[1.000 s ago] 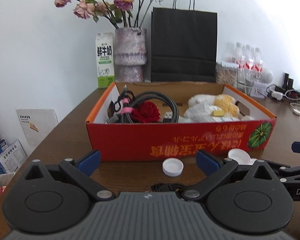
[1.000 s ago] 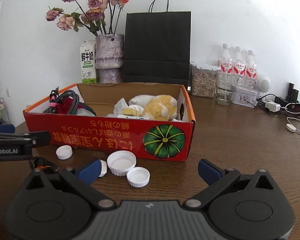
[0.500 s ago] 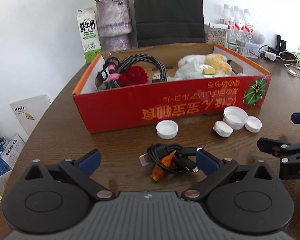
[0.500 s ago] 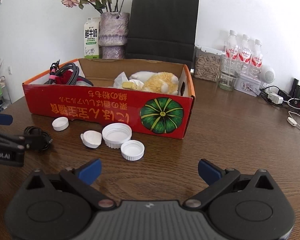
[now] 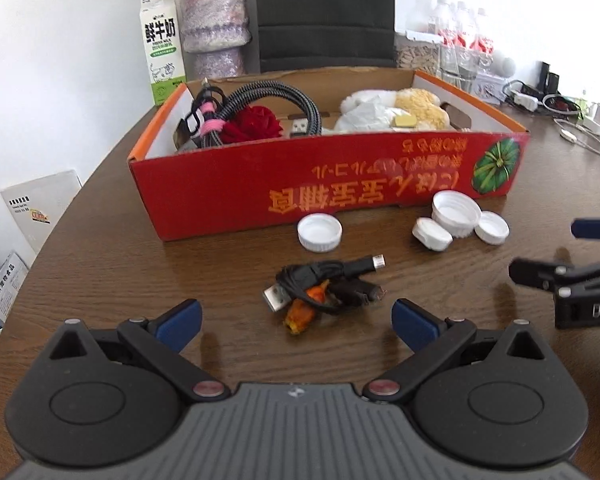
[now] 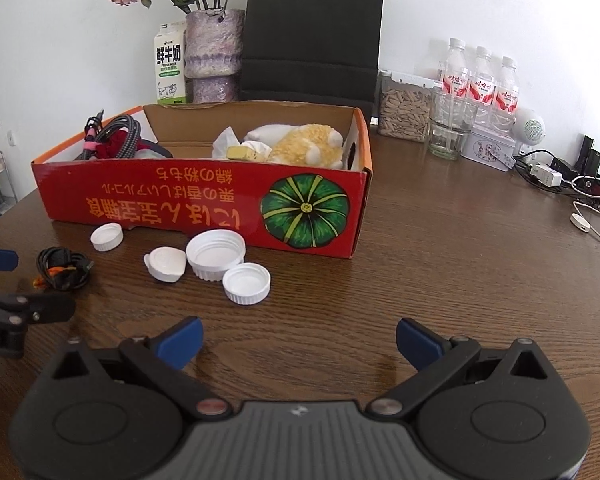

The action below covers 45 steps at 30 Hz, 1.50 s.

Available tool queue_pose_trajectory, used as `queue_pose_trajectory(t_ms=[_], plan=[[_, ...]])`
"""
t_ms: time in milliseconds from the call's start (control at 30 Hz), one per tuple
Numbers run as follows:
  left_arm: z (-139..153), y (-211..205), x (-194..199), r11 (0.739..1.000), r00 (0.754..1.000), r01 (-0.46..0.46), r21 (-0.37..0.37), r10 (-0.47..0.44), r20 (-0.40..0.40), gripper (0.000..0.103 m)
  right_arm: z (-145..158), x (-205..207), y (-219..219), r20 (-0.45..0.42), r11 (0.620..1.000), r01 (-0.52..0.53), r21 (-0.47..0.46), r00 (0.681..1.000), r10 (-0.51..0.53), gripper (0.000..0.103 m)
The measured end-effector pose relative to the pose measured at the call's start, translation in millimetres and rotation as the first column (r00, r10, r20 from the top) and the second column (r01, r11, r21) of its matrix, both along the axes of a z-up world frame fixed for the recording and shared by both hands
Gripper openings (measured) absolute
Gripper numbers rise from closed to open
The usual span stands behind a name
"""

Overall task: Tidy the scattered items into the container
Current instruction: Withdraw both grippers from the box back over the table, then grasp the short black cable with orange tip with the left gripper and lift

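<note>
Black and coiled, the small cable has an orange tie and a silver USB plug, and lies on the brown wooden table in front of the red cardboard box. Four white caps sit along the box front. The left gripper is spread wide and holds nothing; the cable lies just ahead, between its fingers. The right gripper is equally wide and empty, with the caps ahead to its left
</note>
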<state>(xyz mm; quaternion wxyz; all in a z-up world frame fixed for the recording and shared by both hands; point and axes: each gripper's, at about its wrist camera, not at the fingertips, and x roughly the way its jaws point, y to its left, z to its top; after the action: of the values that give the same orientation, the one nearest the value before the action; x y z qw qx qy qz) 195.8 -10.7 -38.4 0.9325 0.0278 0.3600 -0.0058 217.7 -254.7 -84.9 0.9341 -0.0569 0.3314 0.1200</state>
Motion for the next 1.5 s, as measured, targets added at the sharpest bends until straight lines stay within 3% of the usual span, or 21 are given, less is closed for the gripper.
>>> queue_pose_trajectory(t_ms=[267,333,367,533,767,933,1267,1500], plan=[[-4.4,-2.5,20.9,1.0,1.0,0.023,0.01,-0.023,-0.015,0.101,-4.1,2.0,5.5,-0.01,1.0,-0.002,0.022,1.0,0.002,0.103],[-2.9,-0.5,20.5,1.0,1.0,0.022,-0.015,-0.022,-0.002,0.074,-4.1,1.3,7.0,-0.01,1.0,-0.006,0.025,1.0,0.006,0.103],[-1.1,0.2,20.4,0.999,0.999,0.033,-0.027,-0.033,-0.004,0.068,-4.1,0.9,7.3,-0.01,1.0,-0.009,0.027,1.0,0.009,0.103],[5.0,-0.7,14.7,0.998,0.998,0.063,-0.022,-0.063,-0.003,0.061,-4.4,-1.2,6.5,-0.007,0.999,-0.002,0.037,1.0,0.002,0.103],[18.3,-7.6,-9.2,0.995,0.987,0.096,0.0,-0.095,0.129,0.06,-4.3,-2.9,4.8,0.004,0.999,0.007,0.045,1.0,-0.007,0.103],[23.5,-10.7,-12.7,0.994,0.979,0.111,-0.011,-0.107,0.173,0.06,-4.0,-2.5,2.9,0.002,0.999,0.014,0.051,1.0,-0.014,0.103],[24.4,1.2,-22.5,0.998,0.985,0.055,-0.025,-0.05,0.164,0.056,-1.4,-7.1,-1.6,0.03,0.994,0.028,0.103,0.999,-0.032,0.103],[31.9,30.1,-51.4,1.0,0.985,-0.013,-0.015,0.016,0.171,0.054,8.3,-19.3,31.5,0.04,0.988,-0.073,0.133,0.997,0.068,0.103]])
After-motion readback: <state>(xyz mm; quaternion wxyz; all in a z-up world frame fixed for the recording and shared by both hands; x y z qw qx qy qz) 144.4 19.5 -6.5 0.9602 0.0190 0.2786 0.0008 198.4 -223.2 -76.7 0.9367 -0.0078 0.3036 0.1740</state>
